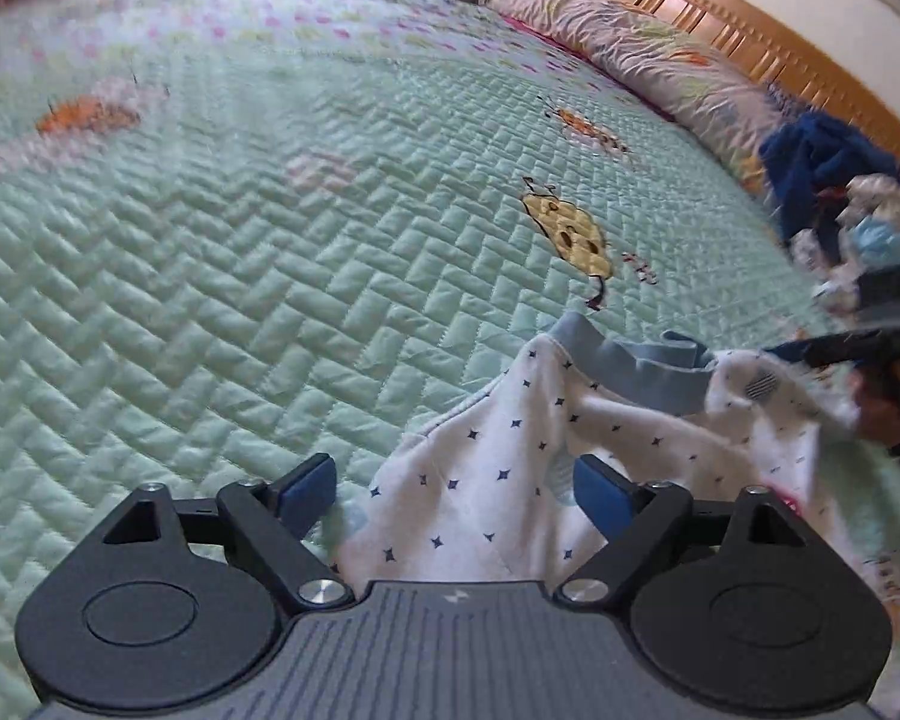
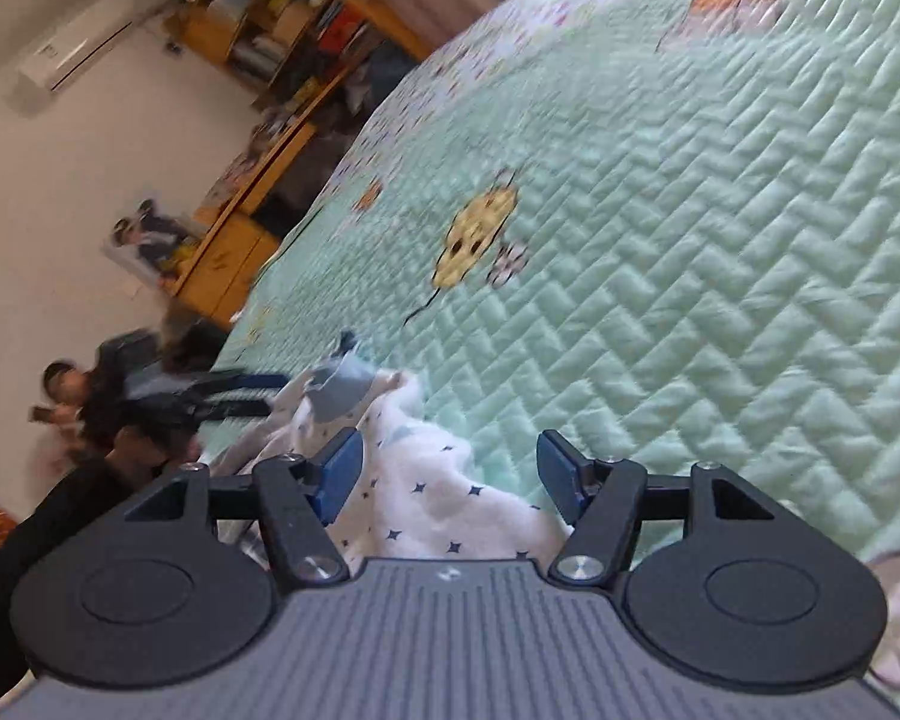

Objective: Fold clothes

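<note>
A white garment (image 1: 510, 414) with small dark stars and a grey-blue neckband (image 1: 636, 360) lies crumpled on the green quilted bedspread (image 1: 240, 276). My left gripper (image 1: 453, 492) stands wide open low over it; cloth lies between the blue pads, which do not press on it. In the right wrist view the same garment (image 2: 432, 480) bunches between the fingers of my right gripper (image 2: 450, 474), which is open too, with bare quilt showing by its right pad. The neckband (image 2: 342, 390) lies just beyond. A dark blurred tool (image 1: 870, 330) reaches the garment's far right corner.
A pile of clothes, dark blue and patterned (image 1: 828, 174), sits at the right near a rolled duvet (image 1: 648, 54) and the wooden headboard (image 1: 750, 36). Beyond the bed's edge are wooden shelves (image 2: 282, 18) and a person (image 2: 84, 396) by the wall.
</note>
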`<state>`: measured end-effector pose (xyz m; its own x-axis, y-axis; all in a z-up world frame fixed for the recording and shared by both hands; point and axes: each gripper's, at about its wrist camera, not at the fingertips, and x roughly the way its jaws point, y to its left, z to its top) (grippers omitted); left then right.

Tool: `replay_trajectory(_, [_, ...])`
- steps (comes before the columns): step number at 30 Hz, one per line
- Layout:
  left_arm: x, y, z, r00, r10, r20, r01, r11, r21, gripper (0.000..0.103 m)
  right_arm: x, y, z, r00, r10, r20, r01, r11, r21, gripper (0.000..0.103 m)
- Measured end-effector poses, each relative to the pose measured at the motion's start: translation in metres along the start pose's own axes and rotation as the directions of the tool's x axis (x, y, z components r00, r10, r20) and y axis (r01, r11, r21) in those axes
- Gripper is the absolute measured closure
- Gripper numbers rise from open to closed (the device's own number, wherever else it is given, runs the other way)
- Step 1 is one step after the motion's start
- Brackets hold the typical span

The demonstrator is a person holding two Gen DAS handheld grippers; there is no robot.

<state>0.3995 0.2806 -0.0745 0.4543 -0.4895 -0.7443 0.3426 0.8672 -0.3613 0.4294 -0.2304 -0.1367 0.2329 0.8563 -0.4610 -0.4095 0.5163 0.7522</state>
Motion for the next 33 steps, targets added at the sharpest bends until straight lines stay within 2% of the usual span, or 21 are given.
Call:
replay_trajectory(3, [0.009, 0.011, 0.005, 0.999, -0.047, -0.026, 0.047, 0.999, -0.011, 0.010, 0.022, -0.002, 0.004, 0.995, 0.071, -0.077, -0.071, 0.997, 0.011, 0.037])
replay_trajectory(6, [0.018, 0.018, 0.011, 0.992, -0.118, -0.042, 0.117, 0.993, -0.031, 0.002, 0.041, 0.001, 0.007, 0.984, 0.126, -0.124, -0.125, 0.992, 0.014, 0.037])
replay_trajectory(9, [0.025, 0.015, 0.013, 0.979, -0.197, -0.044, 0.196, 0.980, -0.033, 0.005, 0.048, 0.002, 0.009, 0.975, 0.175, -0.138, -0.172, 0.985, 0.031, 0.037])
replay_trajectory(10, [0.026, 0.013, 0.013, 0.975, -0.219, -0.046, 0.218, 0.976, -0.030, 0.010, 0.048, 0.002, 0.008, 0.973, 0.184, -0.137, -0.181, 0.983, 0.035, 0.041])
replay_trajectory(11, [0.028, 0.011, 0.011, 0.972, -0.231, -0.046, 0.230, 0.973, -0.023, 0.014, 0.047, 0.002, 0.007, 0.971, 0.194, -0.137, -0.190, 0.981, 0.039, 0.052])
replay_trajectory(12, [0.028, 0.009, 0.010, 0.971, -0.234, -0.042, 0.233, 0.972, -0.017, 0.025, 0.045, 0.003, 0.005, 0.974, 0.185, -0.129, -0.182, 0.983, 0.036, 0.059])
replay_trajectory(13, [0.028, 0.008, 0.008, 0.973, -0.228, -0.038, 0.228, 0.974, -0.009, 0.041, 0.040, 0.004, 0.002, 0.979, 0.167, -0.118, -0.165, 0.986, 0.025, 0.074])
replay_trajectory(14, [0.028, 0.007, 0.005, 0.975, -0.220, -0.033, 0.220, 0.976, -0.002, 0.051, 0.036, 0.007, -0.001, 0.985, 0.132, -0.109, -0.133, 0.991, 0.002, 0.092])
replay_trajectory(15, [0.028, 0.007, 0.002, 0.979, -0.203, -0.025, 0.203, 0.979, 0.006, 0.072, 0.032, 0.010, -0.004, 0.991, 0.086, -0.104, -0.089, 0.996, -0.023, 0.097])
replay_trajectory(16, [0.028, 0.007, -0.001, 0.982, -0.187, -0.019, 0.187, 0.982, 0.011, 0.089, 0.028, 0.013, -0.007, 0.994, 0.050, -0.099, -0.054, 0.998, -0.042, 0.097])
replay_trajectory(19, [0.025, 0.000, -0.008, 0.989, -0.151, -0.002, 0.151, 0.988, 0.040, 0.091, 0.016, 0.021, -0.014, 0.998, -0.028, -0.054, 0.023, 0.996, -0.088, 0.097])
replay_trajectory(21, [0.024, -0.008, -0.006, 0.992, -0.127, 0.000, 0.127, 0.990, 0.066, 0.091, 0.006, 0.025, -0.013, 1.000, -0.031, 0.002, 0.031, 0.995, -0.097, 0.097])
replay_trajectory(23, [0.026, -0.010, -0.002, 0.993, -0.117, -0.017, 0.118, 0.991, 0.069, 0.091, -0.003, 0.032, -0.015, 0.999, -0.040, 0.018, 0.042, 0.989, -0.145, 0.097])
replay_trajectory(25, [0.029, -0.009, 0.002, 0.993, -0.111, -0.029, 0.113, 0.991, 0.070, 0.091, 0.007, 0.038, -0.019, 0.996, -0.083, -0.037, 0.074, 0.980, -0.184, 0.097])
replay_trajectory(27, [0.031, -0.006, 0.002, 0.995, -0.100, -0.024, 0.101, 0.993, 0.063, 0.090, 0.014, 0.037, -0.021, 0.986, -0.161, -0.046, 0.147, 0.965, -0.218, 0.097])
replay_trajectory(32, [0.023, -0.007, -0.003, 0.997, -0.083, 0.008, 0.082, 0.994, 0.072, 0.091, 0.001, 0.023, -0.019, 0.990, -0.111, 0.086, 0.121, 0.985, -0.126, 0.097])
replay_trajectory(33, [0.022, -0.008, -0.003, 0.996, -0.084, 0.010, 0.083, 0.993, 0.078, 0.092, 0.004, 0.026, -0.020, 0.987, -0.140, 0.078, 0.150, 0.978, -0.144, 0.097])
